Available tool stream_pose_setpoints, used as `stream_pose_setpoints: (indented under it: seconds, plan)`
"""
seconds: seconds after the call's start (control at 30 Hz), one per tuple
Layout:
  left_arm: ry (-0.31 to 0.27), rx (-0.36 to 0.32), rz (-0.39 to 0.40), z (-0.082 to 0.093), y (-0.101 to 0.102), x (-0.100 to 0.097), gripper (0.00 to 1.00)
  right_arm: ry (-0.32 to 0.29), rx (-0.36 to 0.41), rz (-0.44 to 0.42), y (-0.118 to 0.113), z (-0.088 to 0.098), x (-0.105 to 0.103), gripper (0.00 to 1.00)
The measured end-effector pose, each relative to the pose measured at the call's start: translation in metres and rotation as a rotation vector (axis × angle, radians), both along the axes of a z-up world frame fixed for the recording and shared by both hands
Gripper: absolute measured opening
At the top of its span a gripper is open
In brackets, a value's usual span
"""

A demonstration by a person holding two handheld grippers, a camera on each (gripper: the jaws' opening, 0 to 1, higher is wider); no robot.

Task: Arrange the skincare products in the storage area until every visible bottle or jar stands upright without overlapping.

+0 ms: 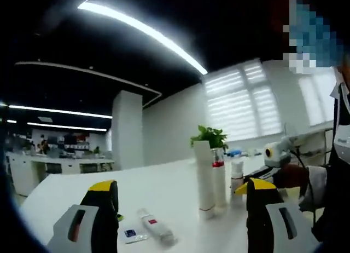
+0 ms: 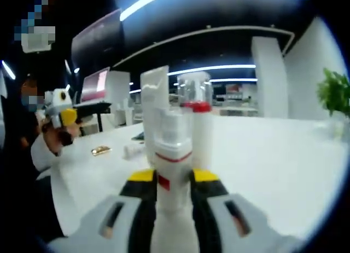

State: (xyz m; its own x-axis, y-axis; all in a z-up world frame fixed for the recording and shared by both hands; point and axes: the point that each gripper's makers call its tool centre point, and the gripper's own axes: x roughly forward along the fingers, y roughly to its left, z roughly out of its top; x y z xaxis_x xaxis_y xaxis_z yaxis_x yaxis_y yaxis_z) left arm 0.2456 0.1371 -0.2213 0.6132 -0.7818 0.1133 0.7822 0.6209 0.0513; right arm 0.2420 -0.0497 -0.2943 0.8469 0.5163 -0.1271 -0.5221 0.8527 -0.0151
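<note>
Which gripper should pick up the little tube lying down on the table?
Probably the left gripper: it is open, and the lying tube sits between its jaws. The right gripper is busy, shut on a white bottle.

My jaws: left gripper [image 1: 180,195] spread wide, nothing between, lower frame.
Centre: I see a tall white tube [image 1: 205,179] upright on the white table [image 1: 82,193], red-capped bottle [image 1: 219,182] touching it, small white bottle [image 1: 237,179] just right.
Lower centre: sachets [image 1: 147,228] lying flat.
Behind: potted plant [image 1: 209,137].

grey left gripper [image 1: 183,201] and right gripper [image 2: 174,179], black yellow-tipped jaws.
</note>
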Motion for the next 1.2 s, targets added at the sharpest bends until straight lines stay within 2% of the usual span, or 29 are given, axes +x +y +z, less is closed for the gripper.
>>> stream_pose_setpoints:
  seconds: [0.27, 0.5, 0.8, 1.0, 1.2]
  plan:
    - [0.047, -0.009, 0.027, -0.007, 0.006, 0.008, 1.00, 0.006, -0.044, 0.036, 0.001, -0.003, -0.002, 0.22]
    - [0.100, -0.008, 0.026, -0.015, 0.008, 0.011, 1.00, -0.004, -0.043, 0.062, 0.001, -0.003, -0.001, 0.22]
    - [0.126, 0.017, 0.031, -0.022, 0.009, 0.013, 1.00, -0.007, -0.045, 0.093, 0.002, -0.004, -0.001, 0.23]
    - [0.148, 0.024, 0.038, -0.026, 0.009, 0.015, 1.00, 0.002, -0.054, 0.081, -0.001, -0.006, 0.000, 0.23]
    - [0.146, 0.036, 0.044, -0.028, 0.010, 0.016, 1.00, 0.009, -0.045, 0.084, -0.001, -0.009, -0.002, 0.23]
